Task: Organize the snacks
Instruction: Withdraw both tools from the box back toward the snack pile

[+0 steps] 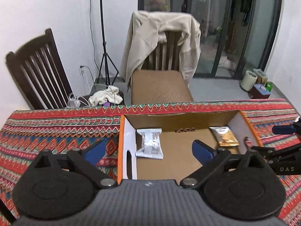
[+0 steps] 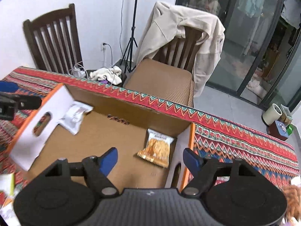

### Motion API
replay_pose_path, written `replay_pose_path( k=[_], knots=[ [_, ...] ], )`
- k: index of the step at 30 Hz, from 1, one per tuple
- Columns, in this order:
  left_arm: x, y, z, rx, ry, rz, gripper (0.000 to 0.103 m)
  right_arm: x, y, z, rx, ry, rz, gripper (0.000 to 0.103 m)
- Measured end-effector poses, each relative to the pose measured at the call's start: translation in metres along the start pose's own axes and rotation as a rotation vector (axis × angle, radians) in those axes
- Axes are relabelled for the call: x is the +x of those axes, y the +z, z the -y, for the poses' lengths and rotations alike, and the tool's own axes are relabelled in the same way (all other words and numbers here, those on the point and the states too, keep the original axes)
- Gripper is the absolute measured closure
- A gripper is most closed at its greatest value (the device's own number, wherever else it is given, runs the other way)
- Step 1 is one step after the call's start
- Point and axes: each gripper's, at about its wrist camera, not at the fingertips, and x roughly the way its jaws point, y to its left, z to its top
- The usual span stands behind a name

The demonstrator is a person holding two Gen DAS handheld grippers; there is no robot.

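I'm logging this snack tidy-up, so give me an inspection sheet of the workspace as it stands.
Surface: table under a patterned red tablecloth.
Job's things: open cardboard box; white snack packet at its left end, orange snack packet at its right end, both lying flat.
Clutter: pale items at the near left table edge, blurred.
Grippers: left gripper and right gripper both open, empty, above the box.
Cables: white cables by the wall socket.
Surroundings: two chairs, one with a beige jacket; tripod; glass door.
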Motion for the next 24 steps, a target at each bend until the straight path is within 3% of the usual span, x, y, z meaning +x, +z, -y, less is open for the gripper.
replay_pose_path(
  k=[10,24],
  knots=[
    [-0.118,-0.076,0.014,-0.012,-0.026,0.095,0.0,-0.104,-0.076,-0.026,-0.003,0.024,0.093,0.02],
    [-0.225,-0.22,0.02,-0.043,-0.045,0.23,0.0,-0.206,-0.223,-0.067,0.077,0.127,0.285,0.014]
  ],
)
